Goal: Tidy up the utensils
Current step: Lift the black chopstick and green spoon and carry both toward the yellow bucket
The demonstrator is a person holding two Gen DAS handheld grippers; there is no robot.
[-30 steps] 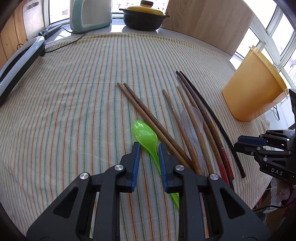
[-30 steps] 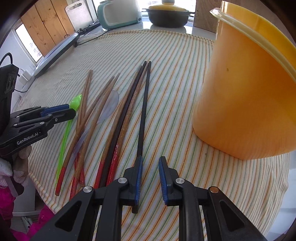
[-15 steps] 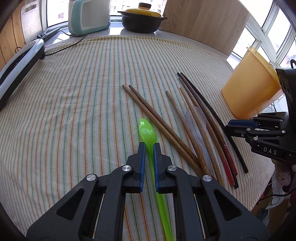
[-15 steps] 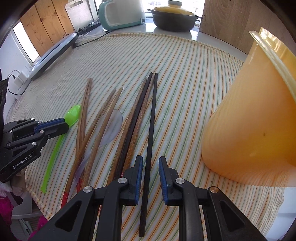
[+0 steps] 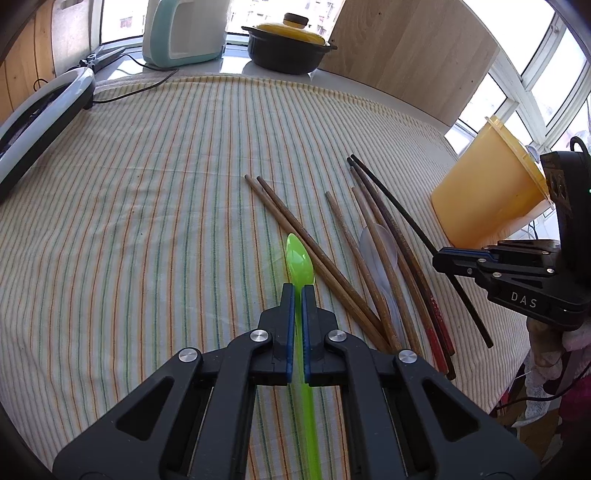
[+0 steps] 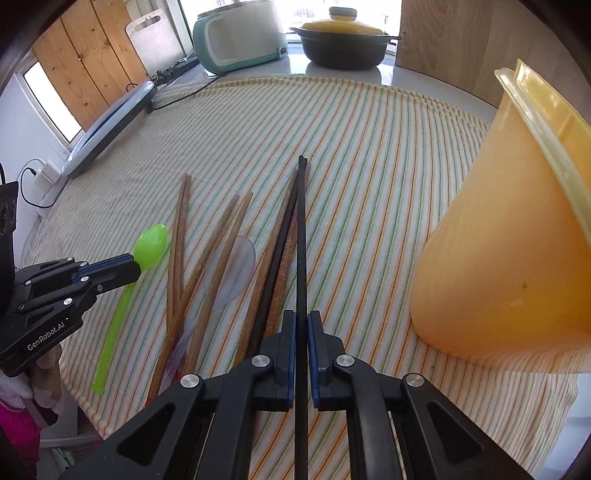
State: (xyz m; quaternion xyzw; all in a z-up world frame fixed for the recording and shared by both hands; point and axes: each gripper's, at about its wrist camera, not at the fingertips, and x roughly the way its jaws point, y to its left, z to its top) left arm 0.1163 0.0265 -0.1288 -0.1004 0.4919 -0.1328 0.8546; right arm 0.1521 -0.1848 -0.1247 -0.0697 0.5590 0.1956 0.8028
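Green plastic spoon (image 5: 300,258) sits pinched in my left gripper (image 5: 298,291): fingers (image 5: 288,317) clamped on its handle just behind the bowl, which pokes out toward 12 o'clock in the left wrist view. Handle tail runs back under the gripper toward 6 o'clock.

Right gripper (image 6: 302,325) has its fingers (image 6: 289,343) closed tight on a black chopstick (image 6: 301,236), which runs straight toward 12 o'clock in the right wrist view. From the left wrist view I see that stick tilted, its near end off the cloth.

Striped cloth (image 5: 147,221) covers the bench. Loose on it, between my two grippers: a fan of brown wooden chopsticks (image 5: 317,258), some with red ends, and a second dark chopstick (image 6: 273,266) just beside the held one. A clear spoon (image 6: 236,269) lies among them, partly under the wooden sticks.

Orange tub (image 6: 498,258) stands at 3 o'clock in the right wrist view, near the cloth's edge, well apart from the green spoon.

Far side at 12 o'clock: a dark pot with yellow lid (image 5: 290,44) and a pale teal appliance (image 5: 184,29).
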